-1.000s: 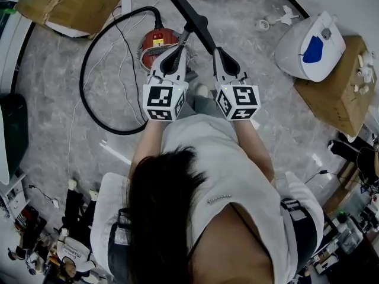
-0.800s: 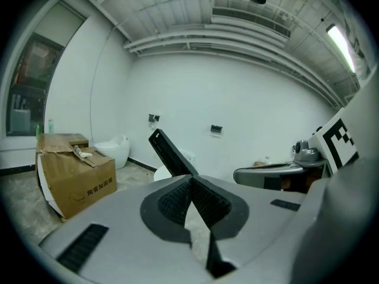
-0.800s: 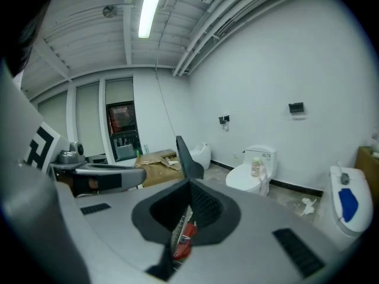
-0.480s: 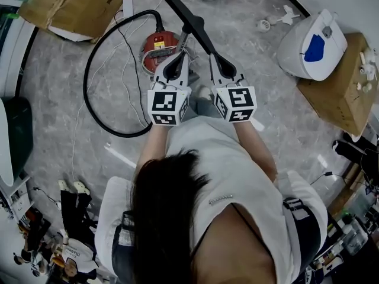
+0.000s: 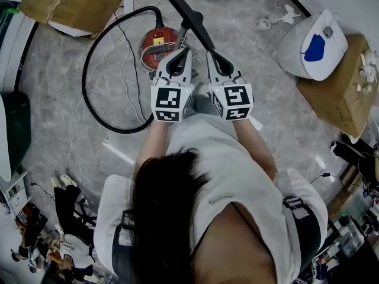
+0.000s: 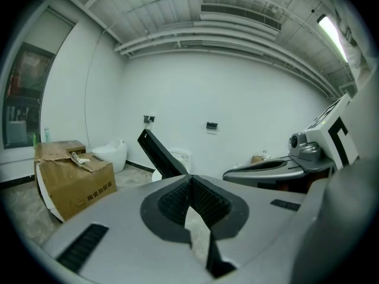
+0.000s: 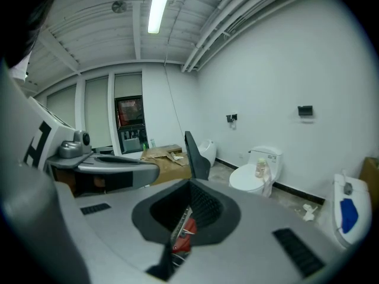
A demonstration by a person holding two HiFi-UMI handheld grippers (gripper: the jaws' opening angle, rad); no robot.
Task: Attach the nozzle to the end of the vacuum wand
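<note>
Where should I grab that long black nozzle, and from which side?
Grab the nozzle by its near end, coming from the person's side, as the right gripper seems to. That end looks straight and slim and points back at the person. Its middle is bulkier, and the far tip is cut slanted, so jaws might slip.

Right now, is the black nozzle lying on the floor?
No, the right gripper view shows the nozzle sticking up into the air from the tips of the shut right tongs.
</note>
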